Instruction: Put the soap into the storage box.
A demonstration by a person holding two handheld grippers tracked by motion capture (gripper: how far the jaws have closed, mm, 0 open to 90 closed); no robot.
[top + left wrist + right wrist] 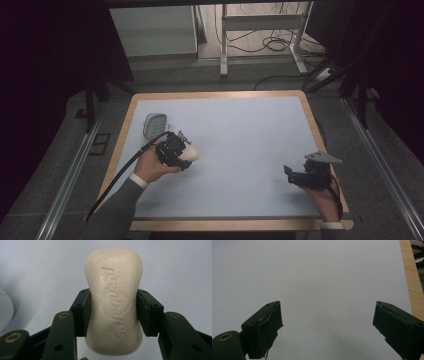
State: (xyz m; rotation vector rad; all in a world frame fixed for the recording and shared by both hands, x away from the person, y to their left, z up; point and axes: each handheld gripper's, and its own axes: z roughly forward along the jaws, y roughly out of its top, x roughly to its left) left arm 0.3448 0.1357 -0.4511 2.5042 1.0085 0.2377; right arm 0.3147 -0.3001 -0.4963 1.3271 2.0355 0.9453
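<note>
soap bar (114, 302) clamped in left gripper (181, 152) jaws, soap dish (155, 125) just beside, right gripper (295, 175) jaws apart

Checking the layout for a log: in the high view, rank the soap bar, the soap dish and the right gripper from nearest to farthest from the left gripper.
1. Soap bar: clamped between the left gripper's jaws.
2. Soap dish: just beyond it, toward the table's far left.
3. Right gripper: farthest, near the right edge, jaws open.
</note>
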